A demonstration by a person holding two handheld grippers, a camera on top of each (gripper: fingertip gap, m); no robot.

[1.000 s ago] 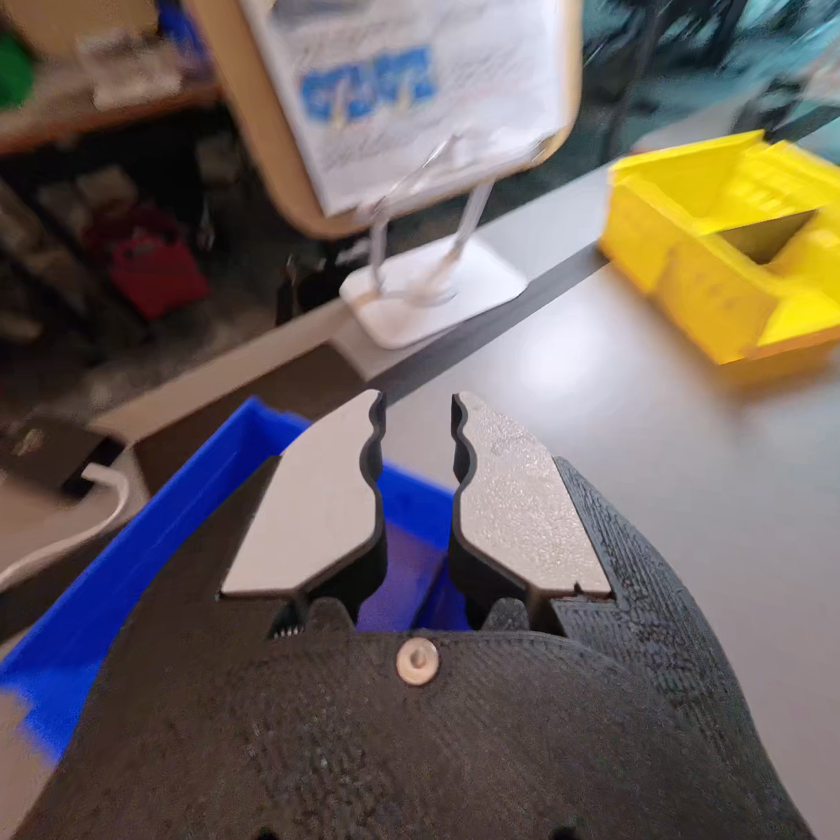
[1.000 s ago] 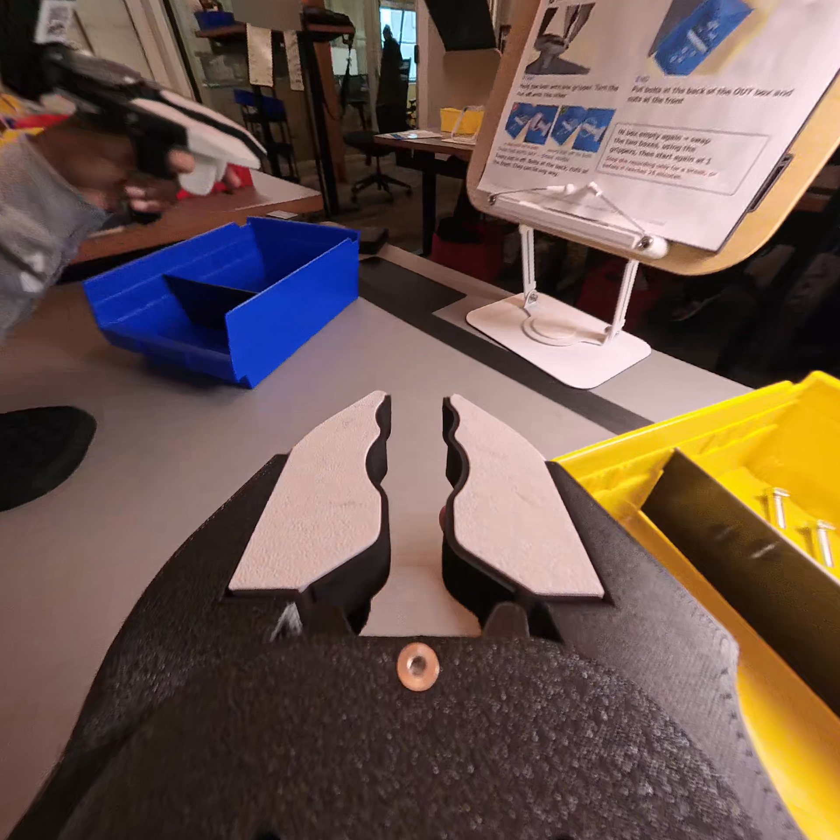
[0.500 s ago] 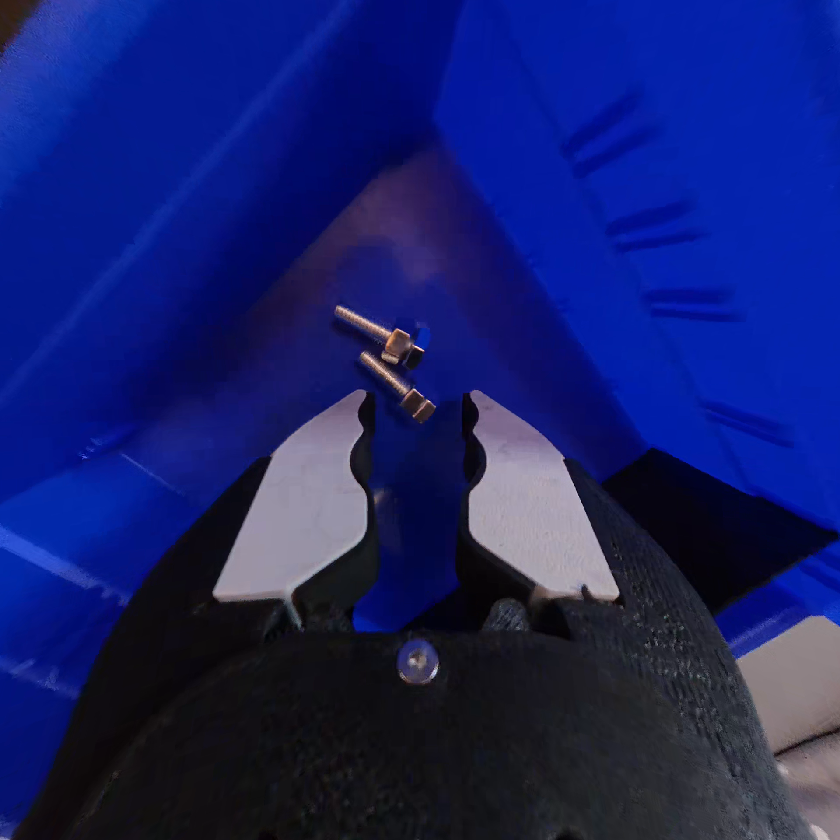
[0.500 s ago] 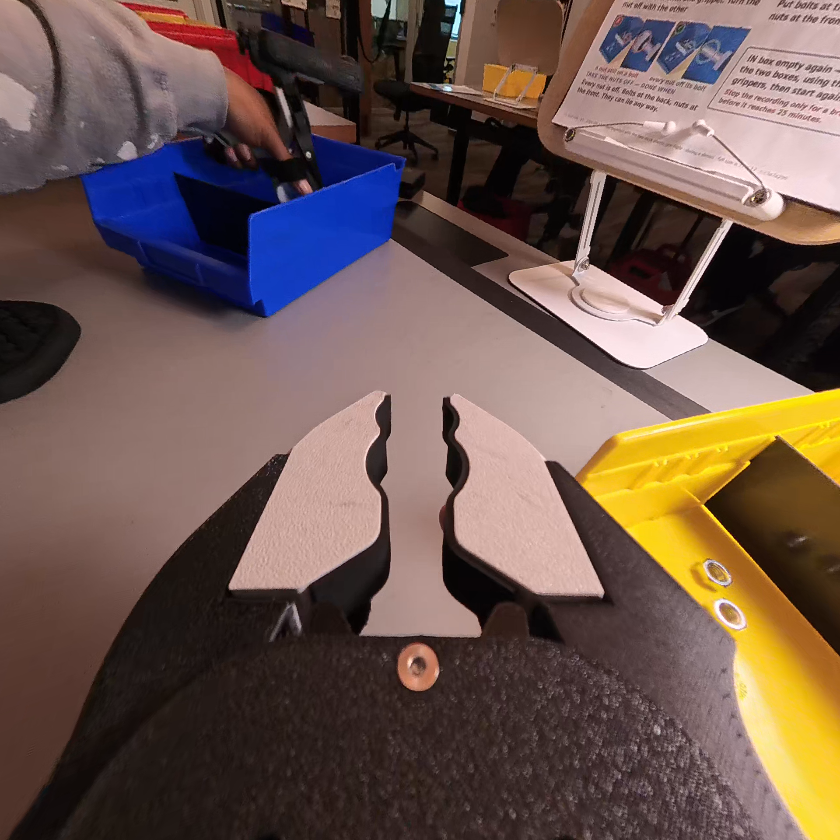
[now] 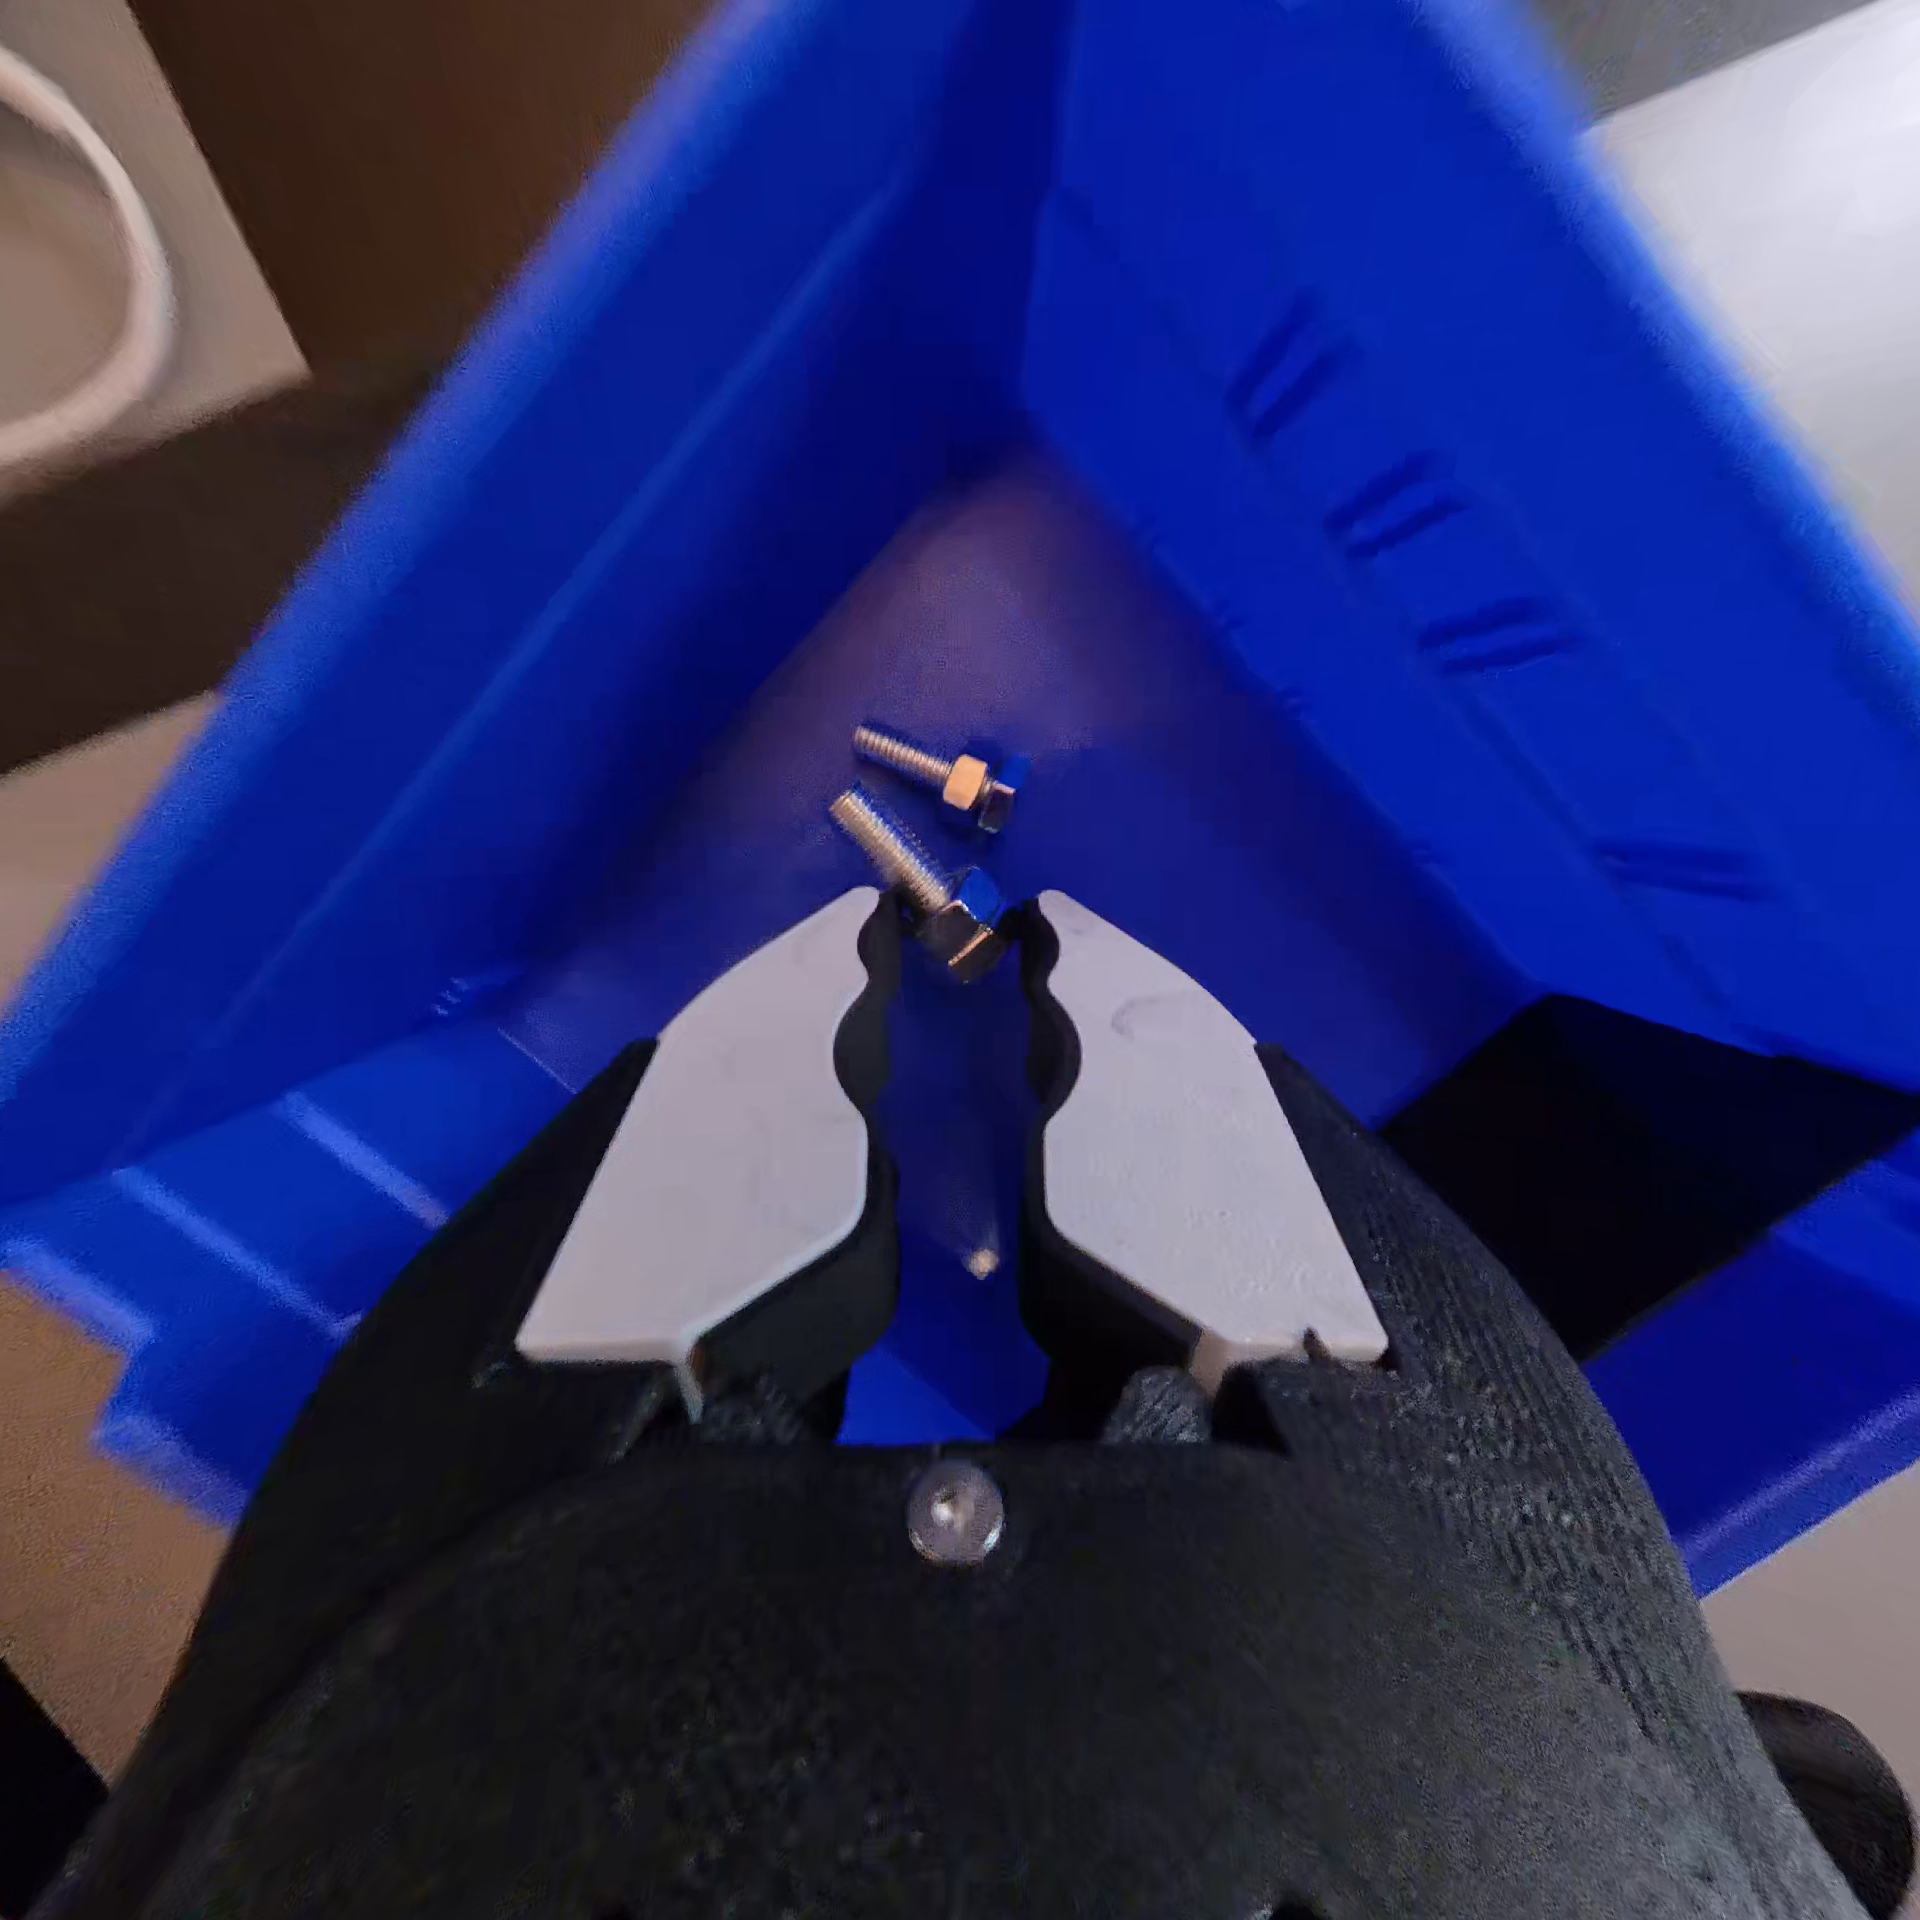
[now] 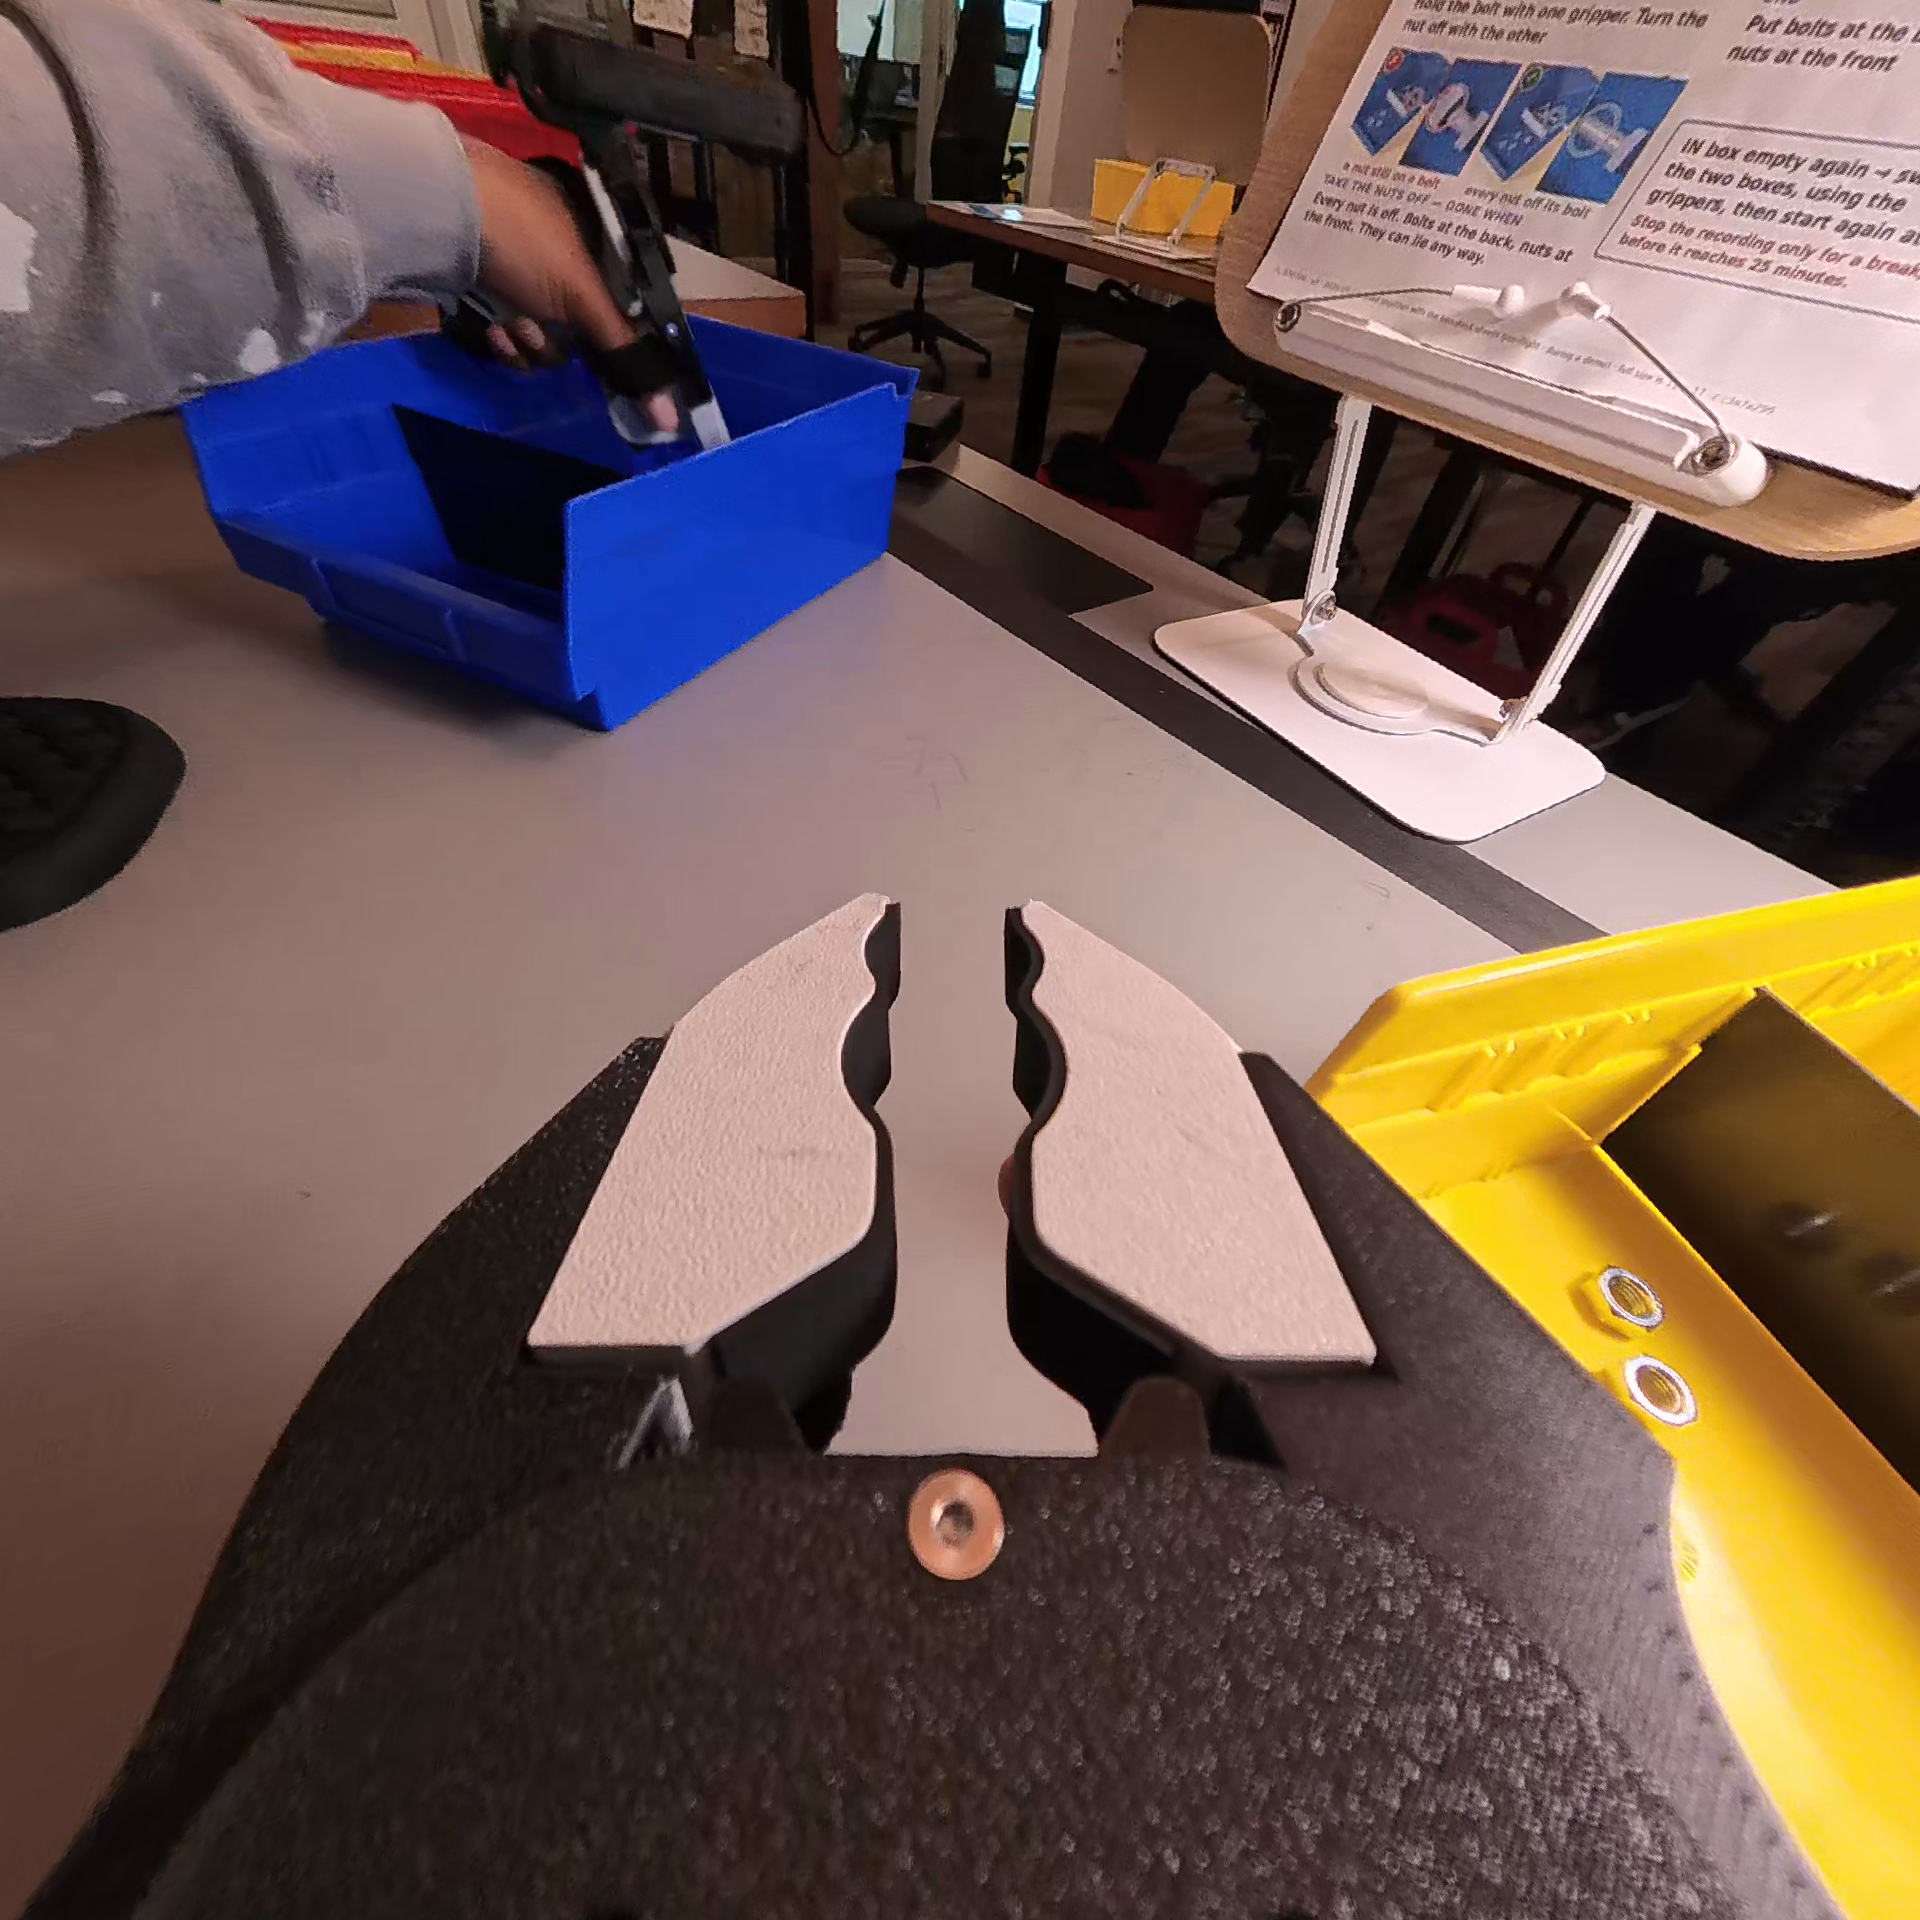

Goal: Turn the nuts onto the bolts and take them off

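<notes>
In the left wrist view my left gripper is down inside the blue bin. Its jaws have closed onto the head end of a silver bolt with a nut; both tips touch it. A second bolt with a nut lies just beyond on the bin floor. In the right wrist view my right gripper is open and empty above the grey table, beside the yellow bin. Two loose nuts lie in that bin's front part. The left gripper shows far off in the blue bin.
A white stand holding an instruction sheet is at the table's far right. A black divider crosses the yellow bin and another the blue bin. A black pad lies at the left edge. A dark strip runs along the table. Across from one pair of fingers to the other is roughly 45 cm.
The left gripper went from above the table down into the blue bin, then narrowed its jaws onto the nearer bolt. The right gripper drifted slightly; it stays open.
</notes>
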